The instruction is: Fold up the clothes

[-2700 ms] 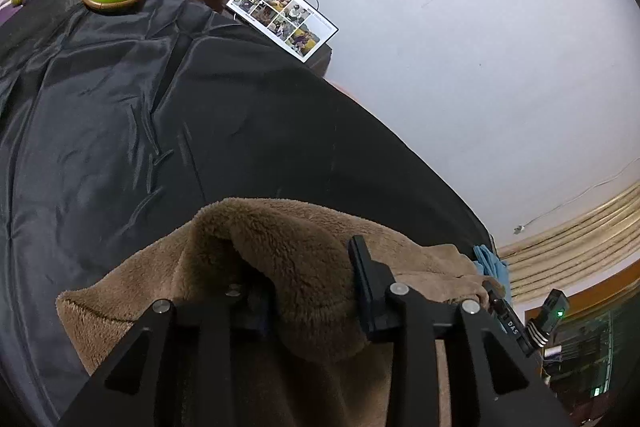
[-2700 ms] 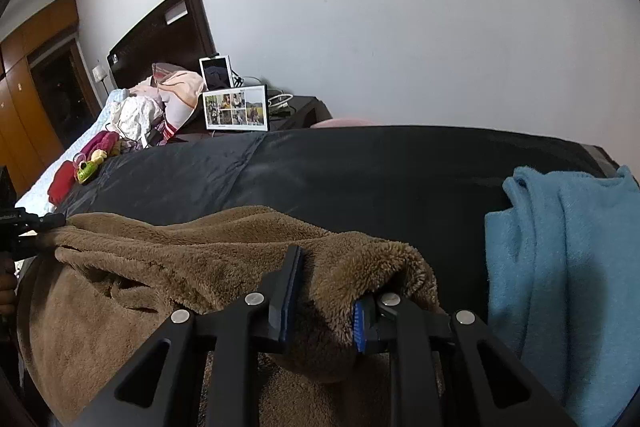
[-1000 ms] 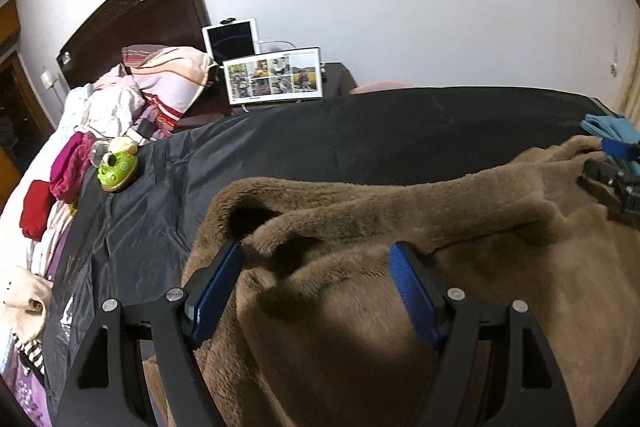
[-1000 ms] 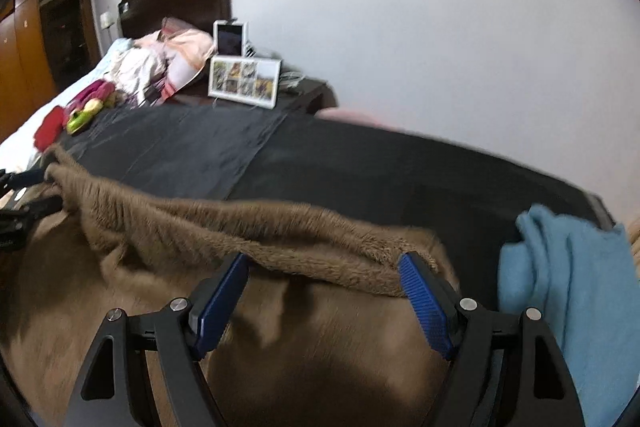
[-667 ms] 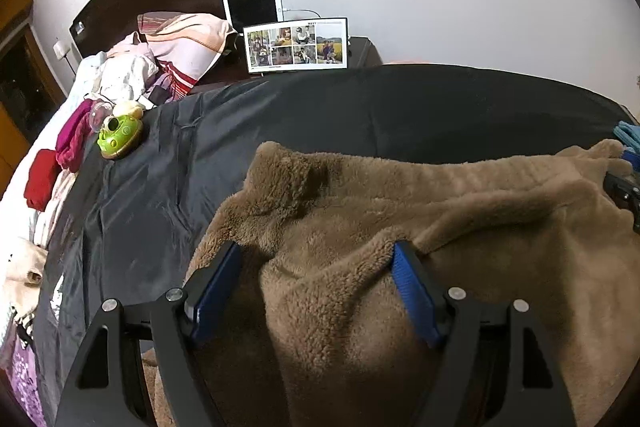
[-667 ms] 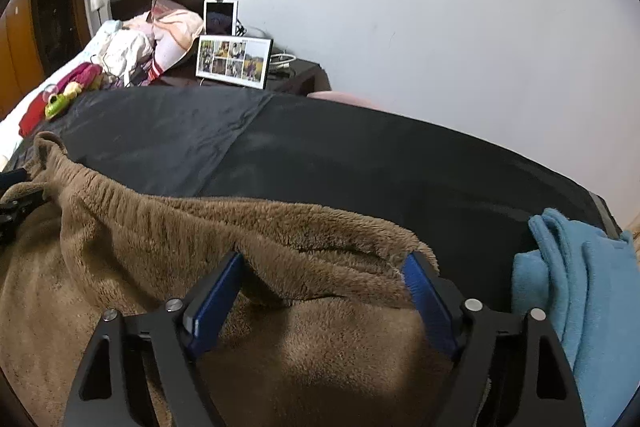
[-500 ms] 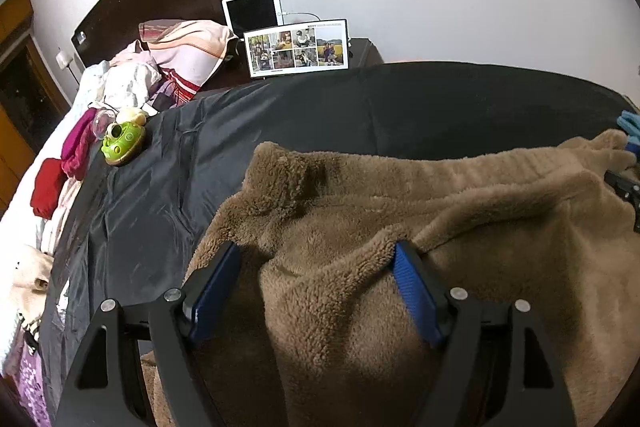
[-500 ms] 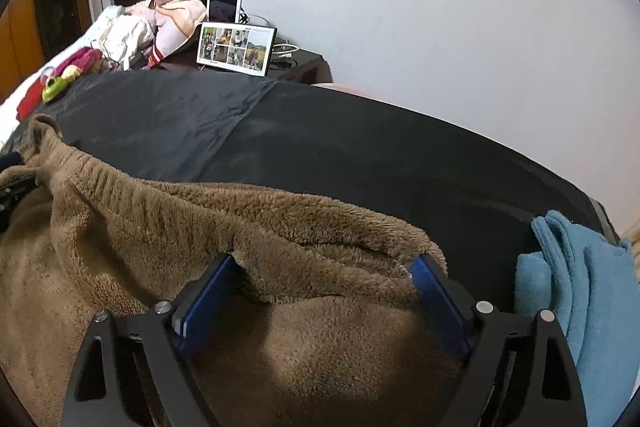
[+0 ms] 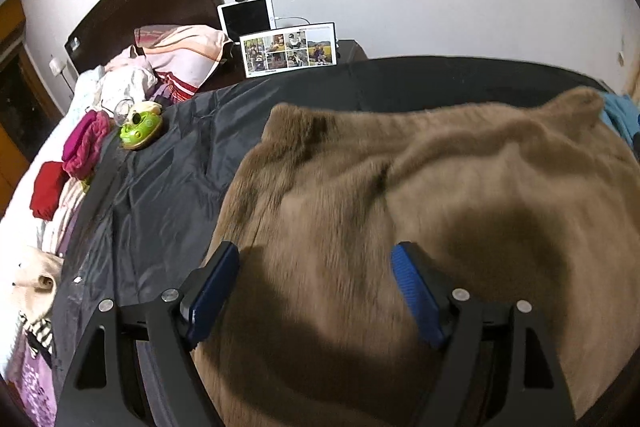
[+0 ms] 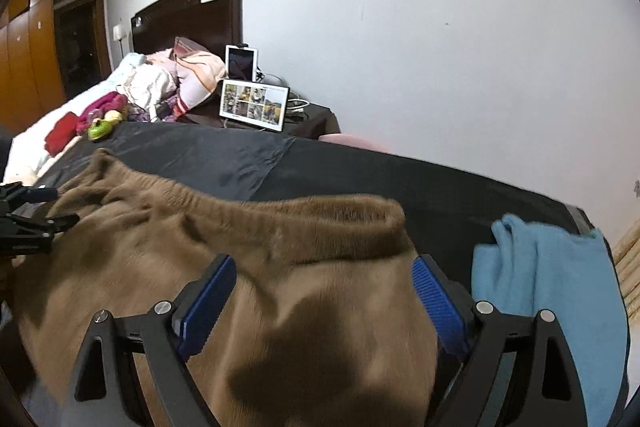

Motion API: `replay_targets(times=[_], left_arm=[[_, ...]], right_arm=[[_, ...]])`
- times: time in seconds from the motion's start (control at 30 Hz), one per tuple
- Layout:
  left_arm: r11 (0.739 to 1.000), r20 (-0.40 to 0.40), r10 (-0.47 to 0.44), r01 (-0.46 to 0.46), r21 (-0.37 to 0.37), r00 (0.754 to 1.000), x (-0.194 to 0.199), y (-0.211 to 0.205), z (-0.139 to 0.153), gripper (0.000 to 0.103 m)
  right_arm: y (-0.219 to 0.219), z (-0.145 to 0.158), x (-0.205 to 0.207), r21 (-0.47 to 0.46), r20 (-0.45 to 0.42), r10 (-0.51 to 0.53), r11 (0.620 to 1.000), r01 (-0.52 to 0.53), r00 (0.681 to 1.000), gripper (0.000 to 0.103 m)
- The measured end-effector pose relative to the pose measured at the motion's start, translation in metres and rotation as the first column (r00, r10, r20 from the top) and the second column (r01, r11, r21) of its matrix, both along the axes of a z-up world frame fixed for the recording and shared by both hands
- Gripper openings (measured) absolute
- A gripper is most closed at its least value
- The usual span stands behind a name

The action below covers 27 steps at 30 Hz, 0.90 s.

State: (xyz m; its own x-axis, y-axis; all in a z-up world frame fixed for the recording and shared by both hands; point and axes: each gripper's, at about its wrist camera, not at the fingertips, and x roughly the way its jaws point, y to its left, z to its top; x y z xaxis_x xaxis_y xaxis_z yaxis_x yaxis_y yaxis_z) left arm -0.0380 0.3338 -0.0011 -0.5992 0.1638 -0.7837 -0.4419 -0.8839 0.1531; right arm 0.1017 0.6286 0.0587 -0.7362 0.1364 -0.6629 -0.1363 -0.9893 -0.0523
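Observation:
A brown fleece garment (image 9: 400, 167) lies spread on the black sheet (image 9: 160, 187), its folded far edge (image 10: 280, 219) running across the bed. My left gripper (image 9: 316, 283) hovers over its near left part with the blue pads wide apart, open and gripping nothing. Over the garment's right end (image 10: 320, 307) my right gripper (image 10: 320, 291) is open too, with fleece below the pads but not pinched. The left gripper (image 10: 32, 223) also shows at the left edge of the right wrist view.
A light blue towel (image 10: 552, 275) lies just right of the garment, by the bed's edge. At the far left are a green toy (image 9: 140, 133), pillows (image 9: 180, 51) and a heap of clothes (image 9: 84, 143). A photo frame (image 9: 290, 49) and tablet (image 9: 246, 17) stand on the nightstand by the white wall.
Both grippers, shut on the garment's lifted edge at first, have opened and let it go. They have since drawn back toward me, and the fleece now lies flat.

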Motion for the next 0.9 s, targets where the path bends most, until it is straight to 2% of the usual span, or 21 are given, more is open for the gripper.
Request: replay_targets(times=[0.2,0.33,0.43,0.5,0.63,0.8,0.9], left_arm=[[1.000,-0.027,0.005,-0.006,-0.012,1.000,0.016,-0.009,-0.005,0.083],[1.000,-0.030,0.012,-0.012,-0.002,0.999,0.018,-0.018,-0.012,0.085],[1.000,-0.034,0.025,-0.025,0.012,0.999,0.015,-0.026,-0.019,0.094],[0.998,-0.004,0.037,-0.037,0.053,0.999,0.011,-0.033,-0.022,0.095],[0.994,0.030,0.051,-0.054,0.092,0.998,0.005,-0.038,-0.024,0.097],[0.996,-0.012,0.063,-0.062,0.068,0.998,0.014,-0.037,-0.020,0.097],[0.997,-0.051,0.069,-0.067,0.034,0.996,0.026,-0.035,-0.010,0.097]], right_arm=[[-0.021,-0.023,0.027,-0.070,0.050,0.116,0.991,-0.112,0.992,0.091],[-0.024,-0.046,0.020,-0.055,0.127,0.121,0.992,-0.114,0.985,0.091],[-0.021,-0.059,0.015,-0.058,0.163,0.118,0.992,-0.110,0.980,0.098],[-0.019,-0.065,0.013,-0.060,0.180,0.116,0.992,-0.107,0.977,0.100],[-0.018,-0.066,0.012,-0.056,0.171,0.111,0.993,-0.103,0.979,0.101],[-0.013,-0.054,0.027,-0.107,0.128,0.088,0.991,-0.075,0.988,0.101],[0.002,-0.036,0.055,-0.181,0.070,0.063,0.982,-0.049,0.996,0.101]])
